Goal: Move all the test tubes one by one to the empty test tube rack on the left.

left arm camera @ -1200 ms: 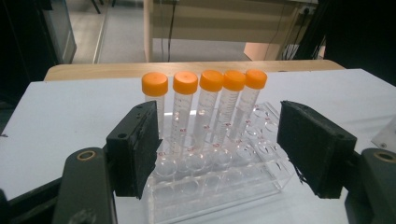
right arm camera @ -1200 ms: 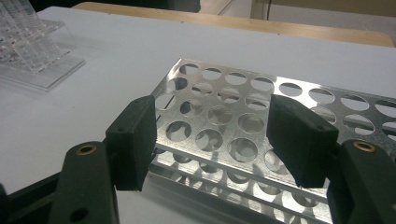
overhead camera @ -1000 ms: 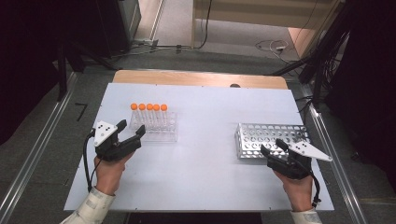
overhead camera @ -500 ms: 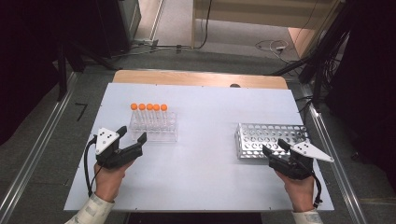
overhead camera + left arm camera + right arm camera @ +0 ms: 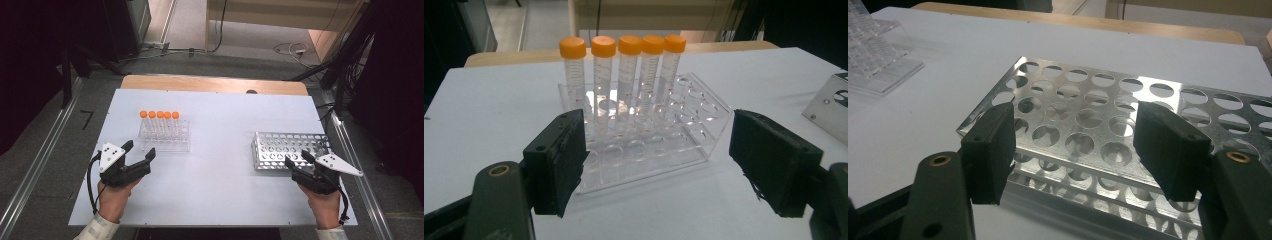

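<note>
Here, the left gripper [image 5: 140, 153] sits on the white bench [image 5: 215, 200] just in front of a clear plastic tube rack [image 5: 165, 137], with its jaws pointing toward the rack's near left corner. Its jaws have just been opening and now stand wide apart with nothing between them; in the left gripper view the left gripper [image 5: 656, 155] frames the clear plastic tube rack [image 5: 649, 135] without touching it. The rack stands on the left half of the bench and holds 5 orange-capped tubes [image 5: 160, 122], all upright in a single row along its back edge. In the left gripper view, the orange-capped tubes [image 5: 624, 75] are clear with printed graduations, and the rack's front rows of holes hold nothing.

The right gripper [image 5: 299, 160] rests near the bench's right front corner, right at the near edge of a perforated metal rack [image 5: 290, 145]. Its jaws are spread wide and hold nothing. In the right gripper view, the right gripper [image 5: 1073, 150] looks over the perforated metal rack [image 5: 1108, 100], whose round holes run in several rows across stacked plates, and the jaws appear to stand just above its near edge; whether they touch it I cannot tell.

The 2 racks are well apart, with bare bench between them.
</note>
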A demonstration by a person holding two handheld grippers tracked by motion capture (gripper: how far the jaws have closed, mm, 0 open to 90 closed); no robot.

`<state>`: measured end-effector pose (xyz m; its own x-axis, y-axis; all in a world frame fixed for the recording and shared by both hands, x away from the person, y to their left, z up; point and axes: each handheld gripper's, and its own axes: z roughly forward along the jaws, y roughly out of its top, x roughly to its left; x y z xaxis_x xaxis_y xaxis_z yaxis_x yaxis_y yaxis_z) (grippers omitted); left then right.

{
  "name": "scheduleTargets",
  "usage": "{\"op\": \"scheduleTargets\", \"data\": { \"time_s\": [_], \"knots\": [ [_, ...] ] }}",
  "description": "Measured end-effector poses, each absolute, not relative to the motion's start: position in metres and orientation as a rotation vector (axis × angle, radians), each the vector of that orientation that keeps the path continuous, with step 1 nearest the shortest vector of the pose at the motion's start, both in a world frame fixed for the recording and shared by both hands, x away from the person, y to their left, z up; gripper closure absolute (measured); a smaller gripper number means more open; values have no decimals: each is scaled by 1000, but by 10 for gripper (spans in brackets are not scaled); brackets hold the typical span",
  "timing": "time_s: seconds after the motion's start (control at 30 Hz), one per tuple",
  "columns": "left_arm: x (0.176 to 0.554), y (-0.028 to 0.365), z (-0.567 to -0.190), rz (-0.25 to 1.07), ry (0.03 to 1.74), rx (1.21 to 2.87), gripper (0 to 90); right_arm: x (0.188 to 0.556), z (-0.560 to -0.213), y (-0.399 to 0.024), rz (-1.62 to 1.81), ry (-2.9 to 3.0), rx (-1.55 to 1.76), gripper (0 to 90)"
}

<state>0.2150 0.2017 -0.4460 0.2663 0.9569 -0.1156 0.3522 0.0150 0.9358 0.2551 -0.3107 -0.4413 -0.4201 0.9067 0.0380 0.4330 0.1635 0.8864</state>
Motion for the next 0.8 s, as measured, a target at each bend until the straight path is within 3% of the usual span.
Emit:
{"op": "scheduleTargets", "data": {
  "time_s": [0.8],
  "knots": [
    [208, 221, -458, 771, 1321, 1537, 215, 244, -445, -337, 1162, 1868, 1321, 314]
  ]
}}
